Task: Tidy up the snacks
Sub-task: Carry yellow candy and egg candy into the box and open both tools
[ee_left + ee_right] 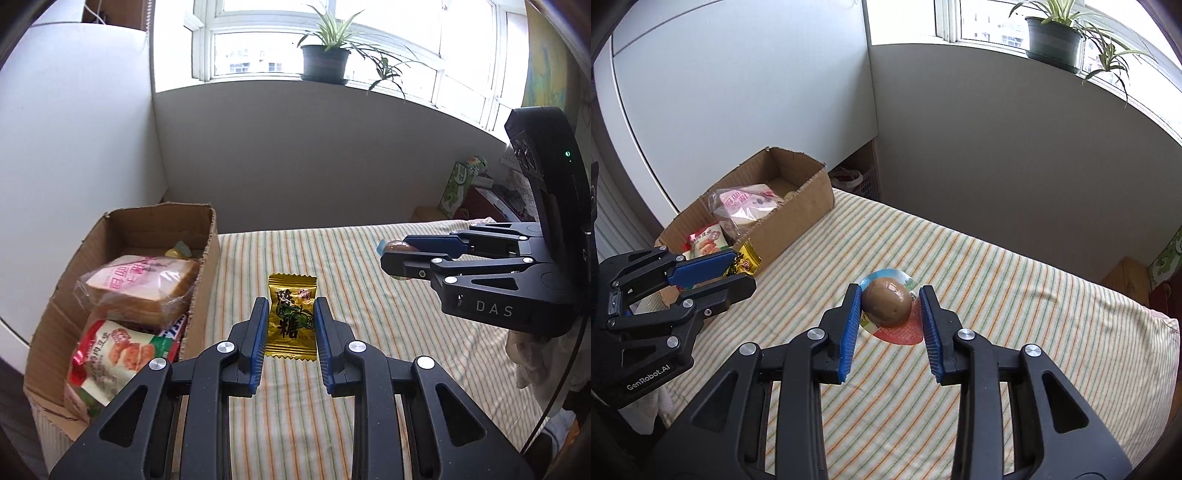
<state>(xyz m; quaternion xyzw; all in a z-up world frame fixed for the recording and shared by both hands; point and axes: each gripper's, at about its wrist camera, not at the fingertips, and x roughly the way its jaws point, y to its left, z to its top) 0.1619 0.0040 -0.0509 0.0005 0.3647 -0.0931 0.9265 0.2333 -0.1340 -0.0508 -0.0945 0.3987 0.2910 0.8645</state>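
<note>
A yellow candy packet lies on the striped cloth, between the fingers of my left gripper, which closely flank it without clearly squeezing it. The packet also shows in the right wrist view. A packaged brown egg lies on the cloth between the fingers of my right gripper, which is open with small gaps on both sides. The right gripper and egg show at the right of the left wrist view. A cardboard box at the left holds bagged bread and a red snack bag.
The striped cloth covers a table against a grey wall. The box also shows in the right wrist view. A potted plant stands on the windowsill. A green carton and clutter sit at the far right.
</note>
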